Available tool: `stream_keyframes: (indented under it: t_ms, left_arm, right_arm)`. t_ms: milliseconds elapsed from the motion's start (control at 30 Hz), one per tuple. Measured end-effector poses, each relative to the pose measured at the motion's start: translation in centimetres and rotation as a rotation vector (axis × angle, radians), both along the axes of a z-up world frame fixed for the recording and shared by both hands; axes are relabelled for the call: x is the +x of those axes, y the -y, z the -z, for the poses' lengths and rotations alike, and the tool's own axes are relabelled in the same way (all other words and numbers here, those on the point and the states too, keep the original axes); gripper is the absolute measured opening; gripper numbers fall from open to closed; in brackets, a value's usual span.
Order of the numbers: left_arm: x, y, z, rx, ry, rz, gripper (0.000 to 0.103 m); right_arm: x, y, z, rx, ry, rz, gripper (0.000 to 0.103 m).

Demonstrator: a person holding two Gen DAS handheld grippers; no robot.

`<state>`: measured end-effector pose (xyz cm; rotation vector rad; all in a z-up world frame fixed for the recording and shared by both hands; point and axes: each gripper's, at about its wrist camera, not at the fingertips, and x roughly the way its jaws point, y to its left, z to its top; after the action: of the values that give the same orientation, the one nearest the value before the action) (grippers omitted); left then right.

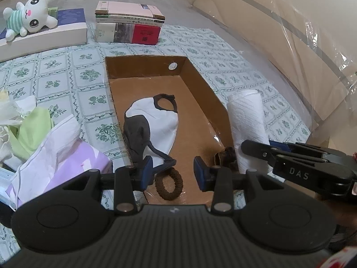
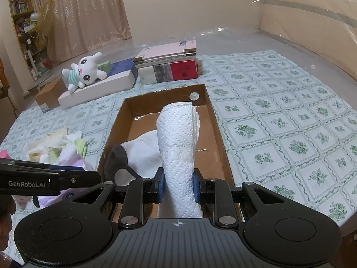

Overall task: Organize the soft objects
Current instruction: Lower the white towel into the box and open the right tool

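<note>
An open cardboard box point(image 1: 200, 82) point(image 2: 218, 131) lies on the green-patterned cloth. Inside are a black-and-white face mask point(image 1: 154, 120) point(image 2: 142, 149), a brown hair tie point(image 1: 169, 184) and another dark hair tie point(image 1: 225, 156). My left gripper point(image 1: 173, 173) is open and empty over the box's near end, above the brown hair tie. My right gripper point(image 2: 177, 184) is shut on a white paper towel roll point(image 2: 177, 138) point(image 1: 246, 122), held over the box's right side. A white plush toy point(image 1: 29, 14) point(image 2: 83, 72) lies on a flat box at the back left.
A purple tissue pack point(image 1: 67, 156) and a heap of light cloths point(image 1: 15, 125) point(image 2: 55, 147) lie left of the box. A stack of books point(image 1: 129, 24) point(image 2: 169, 63) stands behind it. A plastic-wrapped headboard point(image 1: 290, 33) runs along the right.
</note>
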<state>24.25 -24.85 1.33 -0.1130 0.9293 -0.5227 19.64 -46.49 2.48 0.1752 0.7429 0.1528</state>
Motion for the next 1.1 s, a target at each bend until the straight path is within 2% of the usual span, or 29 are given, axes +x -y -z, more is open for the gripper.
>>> stream_keyframes:
  t_ms: [267,300,333,367,400,433,767,1100]
  left_arm:
    - [-0.3,0.0,0.4,0.012,0.003,0.001,0.036]
    - [-0.4,0.0,0.4,0.014,0.004,0.001,0.036]
    - [-0.4,0.0,0.5,0.016,0.004,0.001,0.036]
    - [-0.4,-0.1,0.5,0.017,0.004,0.001,0.036]
    - [-0.5,-0.1,0.5,0.017,0.004,0.001,0.036]
    - [-0.5,-0.1,0.5,0.017,0.004,0.001,0.037]
    - [-0.9,-0.4,0.5,0.013,0.010,0.000,0.038]
    - [-2.7,-1.6,-0.6,0.002,0.050,-0.012,0.042]
  right_arm:
    - [0.3,0.1,0.4,0.052,0.004,0.003,0.026]
    - [0.3,0.2,0.5,0.067,0.004,0.006,0.029]
    - [0.4,0.4,0.6,0.083,0.003,0.009,0.040]
    - [0.4,0.6,0.7,0.092,0.002,0.017,0.046]
    - [0.3,0.7,0.7,0.098,0.006,0.024,0.060]
    - [0.2,0.8,0.7,0.105,0.015,0.030,0.068]
    - [-1.0,1.3,0.6,0.100,0.014,0.062,0.069]
    - [-3.6,-0.2,-0.3,0.080,0.028,0.072,0.069]
